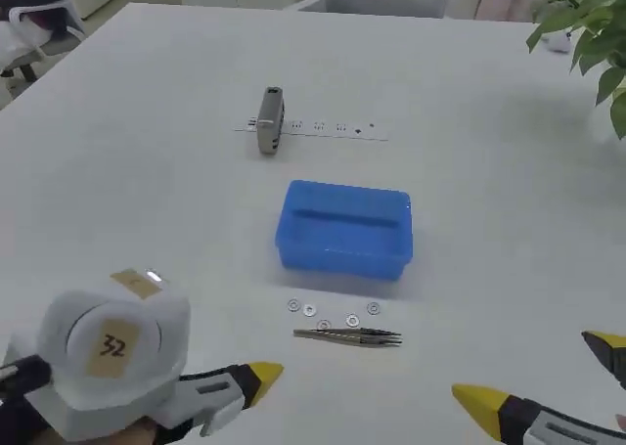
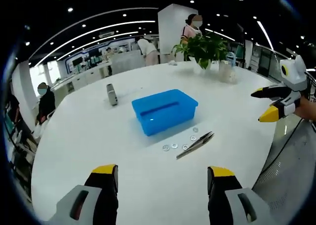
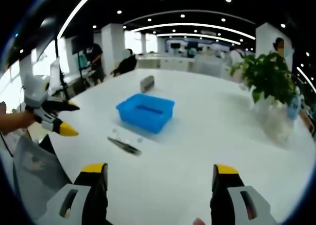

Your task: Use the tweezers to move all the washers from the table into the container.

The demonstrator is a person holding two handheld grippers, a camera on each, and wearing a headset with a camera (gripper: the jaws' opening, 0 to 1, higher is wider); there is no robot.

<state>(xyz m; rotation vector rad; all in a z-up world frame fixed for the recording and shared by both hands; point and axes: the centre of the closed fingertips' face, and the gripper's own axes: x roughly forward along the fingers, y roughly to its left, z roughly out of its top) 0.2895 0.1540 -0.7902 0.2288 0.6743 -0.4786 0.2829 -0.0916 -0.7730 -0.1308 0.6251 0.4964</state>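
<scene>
The blue plastic box (image 1: 342, 256) is a rectangle with smooth walls. It sits in the middle of the smooth white desk (image 1: 137, 181). Five tiny round metal washers (image 1: 309, 310) lie on the desk just in front of it. The thin, shiny metal tweezers (image 1: 349, 336) lie flat beside them. The left tongs (image 2: 162, 171) and the right tongs (image 3: 159, 169) have yellow tips. Both are spread apart and hold nothing.

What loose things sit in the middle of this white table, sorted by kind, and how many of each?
Washers: 5
Tweezers: 1
Blue container: 1
Grey block: 1
Total: 8
</scene>
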